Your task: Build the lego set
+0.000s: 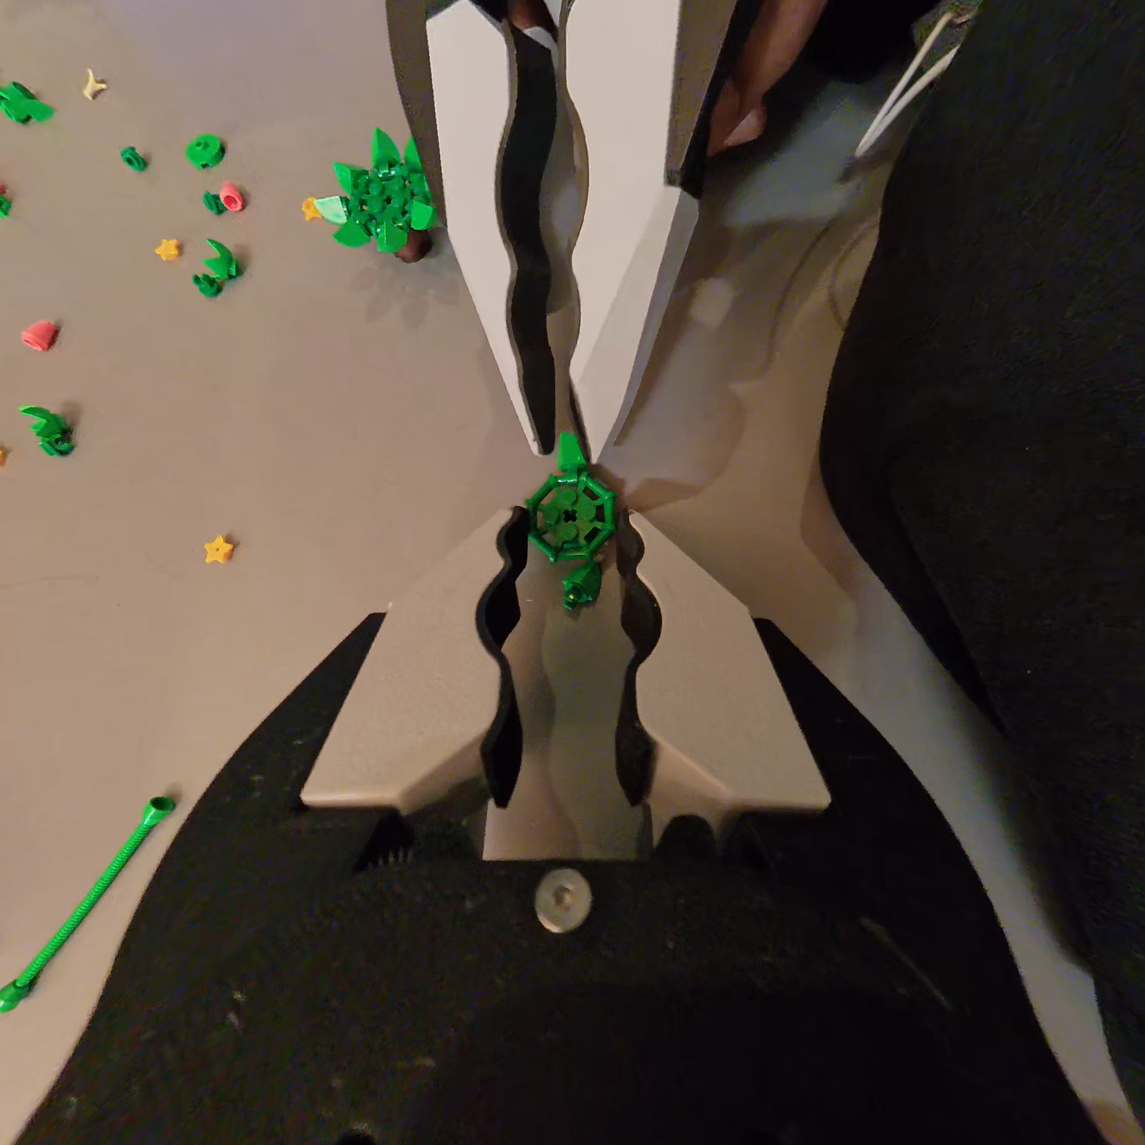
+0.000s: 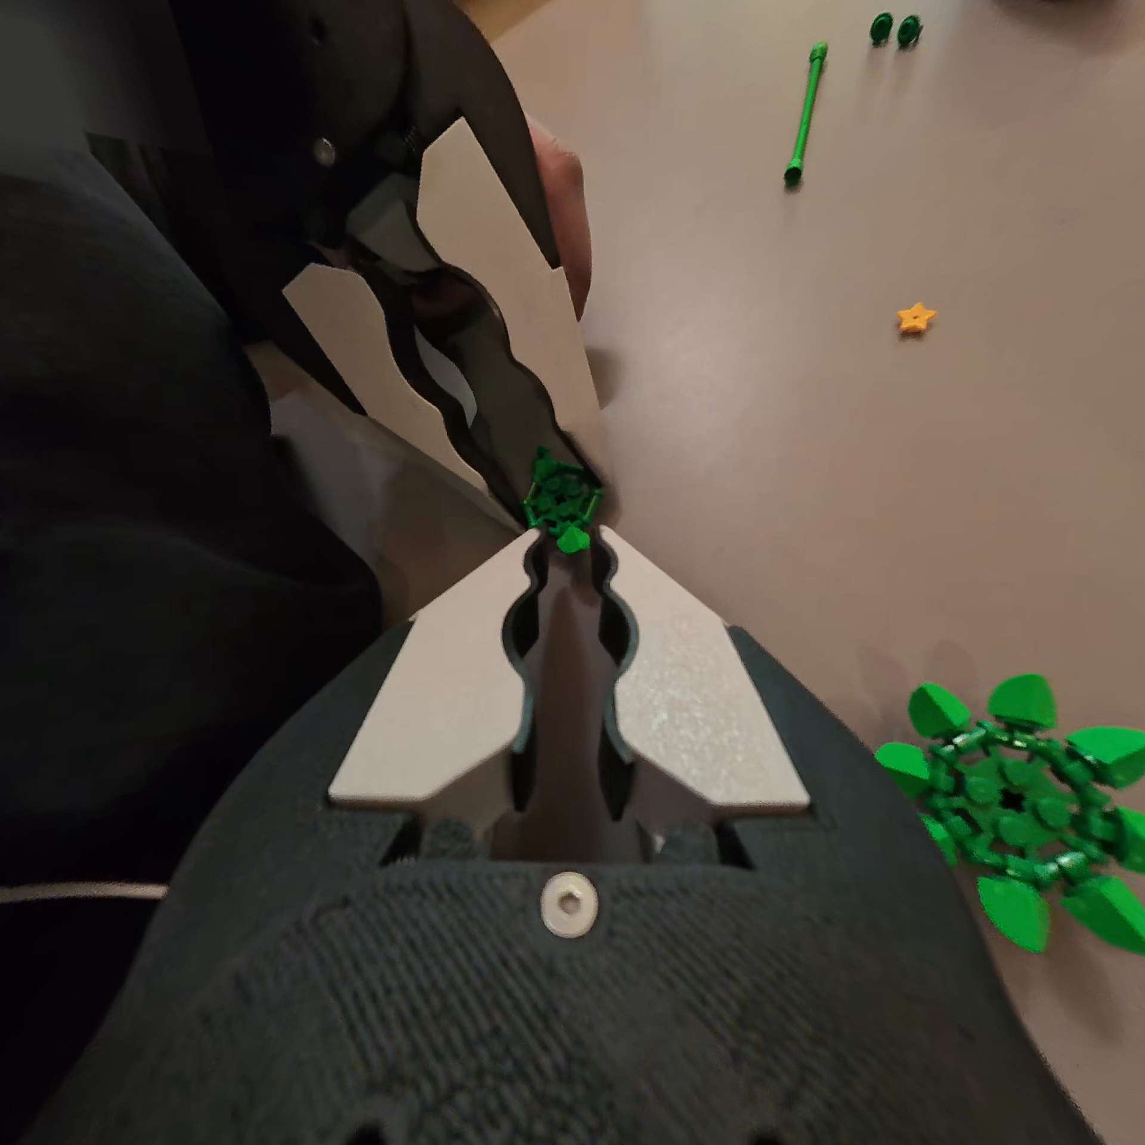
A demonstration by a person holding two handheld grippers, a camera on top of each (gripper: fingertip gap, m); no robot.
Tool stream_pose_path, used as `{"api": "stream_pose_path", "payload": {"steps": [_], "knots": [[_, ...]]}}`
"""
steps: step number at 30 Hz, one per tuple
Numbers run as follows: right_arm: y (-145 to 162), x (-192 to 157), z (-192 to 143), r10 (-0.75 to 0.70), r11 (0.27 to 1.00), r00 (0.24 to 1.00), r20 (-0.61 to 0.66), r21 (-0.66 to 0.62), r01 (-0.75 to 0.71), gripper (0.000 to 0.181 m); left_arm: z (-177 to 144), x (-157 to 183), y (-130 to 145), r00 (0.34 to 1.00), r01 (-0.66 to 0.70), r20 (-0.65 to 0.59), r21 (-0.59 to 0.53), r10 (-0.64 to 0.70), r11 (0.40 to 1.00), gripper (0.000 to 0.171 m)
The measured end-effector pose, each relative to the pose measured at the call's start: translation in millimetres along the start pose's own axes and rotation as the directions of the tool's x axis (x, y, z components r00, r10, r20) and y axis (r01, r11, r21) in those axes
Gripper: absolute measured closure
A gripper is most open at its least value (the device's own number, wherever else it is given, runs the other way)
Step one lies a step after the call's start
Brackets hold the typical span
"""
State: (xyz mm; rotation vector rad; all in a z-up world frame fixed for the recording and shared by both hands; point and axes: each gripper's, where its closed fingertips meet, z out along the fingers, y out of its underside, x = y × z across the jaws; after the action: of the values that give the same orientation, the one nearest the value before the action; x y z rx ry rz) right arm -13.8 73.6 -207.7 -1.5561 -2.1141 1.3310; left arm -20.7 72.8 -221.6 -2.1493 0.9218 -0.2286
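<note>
In the left wrist view my left gripper (image 1: 567,515) is shut on a green octagonal ring piece (image 1: 551,495), held just above the table, with one small green leaf (image 1: 582,585) hanging from its near edge. My right gripper (image 1: 567,449) comes in from the top, tip to tip with the left, and is shut on another green leaf (image 1: 570,451) that touches the ring's far edge. In the right wrist view my right gripper (image 2: 568,536) pinches that leaf (image 2: 571,541) against the ring (image 2: 557,495), which the left gripper (image 2: 561,489) holds from the upper left.
A finished green leafy rosette (image 1: 381,201) (image 2: 1016,805) stands on the tan table (image 1: 310,434). Loose parts lie to the left: a green stem rod (image 1: 87,904) (image 2: 805,111), yellow stars (image 1: 218,549) (image 2: 916,319), pink pieces (image 1: 40,334), small green bits (image 1: 204,150). A person's dark clothing (image 1: 991,434) borders the table. Both grippers' tips are close together, under 4 cm apart. From the right gripper's tips to the finished green leafy rosette (image 2: 1016,805) is close to 11 cm. Look for it in the left wrist view (image 1: 403,190) too.
</note>
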Motion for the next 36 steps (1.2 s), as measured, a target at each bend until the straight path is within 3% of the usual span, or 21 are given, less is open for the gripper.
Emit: {"api": "stream_pose_path", "payload": {"steps": [25, 32, 36], "knots": [[6.7, -1.3, 3.2, 0.096, 0.993, 0.986, 0.136, -0.086, -0.085, 0.173, -0.9, 4.8, -0.2, 1.0, 0.011, -0.017, 0.001, -0.011, 1.0, 0.144], [7.4, -1.3, 3.0, -0.126, 0.987, 0.989, 0.078, -0.091, 0.133, 0.173, -1.2, 6.7, -0.2, 1.0, 0.012, -0.024, 0.002, -0.011, 1.0, 0.144], [7.1, -1.1, 2.9, -0.305, 0.948, 0.952, 0.013, -0.093, 0.305, 0.173, -1.3, 7.2, -0.2, 0.999, 0.017, -0.029, 0.002, -0.016, 1.0, 0.144]]}}
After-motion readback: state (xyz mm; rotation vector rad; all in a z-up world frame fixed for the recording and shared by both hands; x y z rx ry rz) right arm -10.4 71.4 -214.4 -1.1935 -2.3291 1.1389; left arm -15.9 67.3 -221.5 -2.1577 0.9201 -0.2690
